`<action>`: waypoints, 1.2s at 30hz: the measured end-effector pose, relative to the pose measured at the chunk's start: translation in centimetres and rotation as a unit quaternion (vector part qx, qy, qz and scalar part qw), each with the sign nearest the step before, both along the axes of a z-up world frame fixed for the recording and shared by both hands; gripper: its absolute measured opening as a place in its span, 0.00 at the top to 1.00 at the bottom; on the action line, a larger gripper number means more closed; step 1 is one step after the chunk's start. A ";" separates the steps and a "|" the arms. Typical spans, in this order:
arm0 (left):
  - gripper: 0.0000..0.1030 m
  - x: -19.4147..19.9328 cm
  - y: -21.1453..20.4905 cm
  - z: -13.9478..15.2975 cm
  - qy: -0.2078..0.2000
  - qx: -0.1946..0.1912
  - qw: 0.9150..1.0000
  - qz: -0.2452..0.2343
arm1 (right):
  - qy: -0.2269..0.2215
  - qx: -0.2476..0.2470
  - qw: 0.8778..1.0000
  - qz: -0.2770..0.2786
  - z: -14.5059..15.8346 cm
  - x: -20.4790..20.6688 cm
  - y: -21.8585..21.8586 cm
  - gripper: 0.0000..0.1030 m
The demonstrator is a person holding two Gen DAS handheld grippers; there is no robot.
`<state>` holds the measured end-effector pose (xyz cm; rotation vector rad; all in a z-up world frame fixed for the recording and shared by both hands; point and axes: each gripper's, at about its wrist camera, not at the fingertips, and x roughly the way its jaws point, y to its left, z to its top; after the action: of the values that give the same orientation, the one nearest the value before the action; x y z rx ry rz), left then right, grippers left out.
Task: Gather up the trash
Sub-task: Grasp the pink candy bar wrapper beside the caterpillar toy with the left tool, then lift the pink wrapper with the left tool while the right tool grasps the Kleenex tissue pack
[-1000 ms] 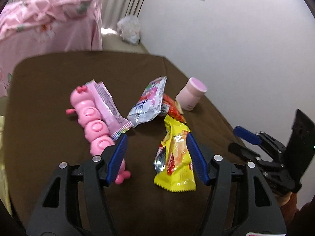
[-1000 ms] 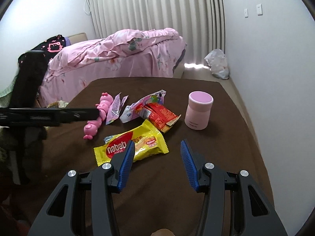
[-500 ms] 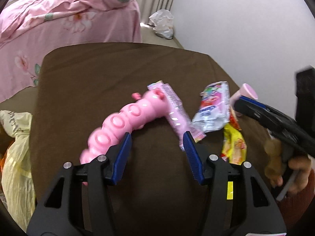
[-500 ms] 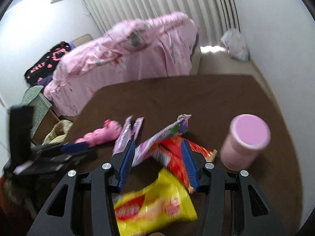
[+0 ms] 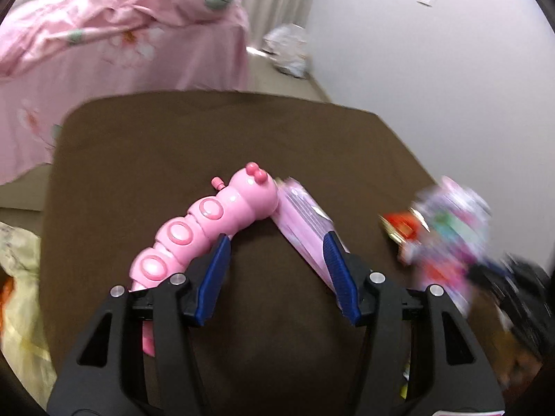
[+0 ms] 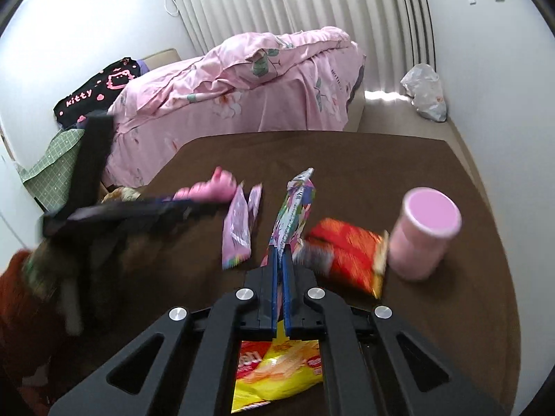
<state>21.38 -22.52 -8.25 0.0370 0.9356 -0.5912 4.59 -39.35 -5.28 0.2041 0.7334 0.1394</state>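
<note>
From my left wrist, my left gripper (image 5: 275,270) hangs with its jaws apart and nothing between them, over the brown cloth-covered counter (image 5: 145,159). They straddle bare cloth between the pink plastic caterpillar toy (image 5: 204,222) and the pale pink foil wrapper (image 5: 305,222). The wrapper is trash and the toy is not, so I judge the wrapper is my next pick.

From my right wrist, my right gripper (image 6: 280,260) has just snapped its jaws closed on the lower end of the multicoloured cartoon-printed wrapper (image 6: 295,208), which stands up from the grip. The red foil packet (image 6: 347,256) and the pink lidded cup (image 6: 423,235) lie just right of it. The yellow wafer packet (image 6: 277,378) lies beneath my frame, its lettering too cut off to read. A black garment on the bed reads "kitty".
</note>
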 end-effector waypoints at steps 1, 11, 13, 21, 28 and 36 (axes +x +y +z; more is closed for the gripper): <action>0.49 0.5 0.1 0.1 0.005 -0.007 1.000 0.009 | -0.004 -0.001 1.000 -0.002 0.1 -0.8 -0.1 0.96; 0.56 -0.6 -4.2 -1.1 0.049 0.025 0.998 -0.026 | -0.015 0.017 0.999 -0.042 -0.7 -5.3 -1.4 0.96; 0.73 -1.4 -4.4 -1.1 0.034 0.045 0.998 -0.033 | -0.010 0.025 0.999 -0.042 -0.9 -5.6 -1.5 0.96; 0.79 -5.8 1.7 -0.8 0.043 0.032 0.998 -0.031 | -0.002 0.020 1.000 -0.013 -1.3 -5.3 0.8 0.96; 0.77 -9.1 6.7 -0.6 0.043 0.024 0.999 -0.012 | 0.016 0.000 0.998 0.058 -2.1 -4.3 5.4 0.93; 0.77 -9.8 9.6 -0.3 0.051 0.007 0.999 0.015 | 0.016 0.021 0.997 0.076 -1.7 -5.1 5.7 0.53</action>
<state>11.60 -12.88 -8.52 0.0061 1.0373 -0.5627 -0.55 -33.65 -6.97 0.1898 0.7775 0.2977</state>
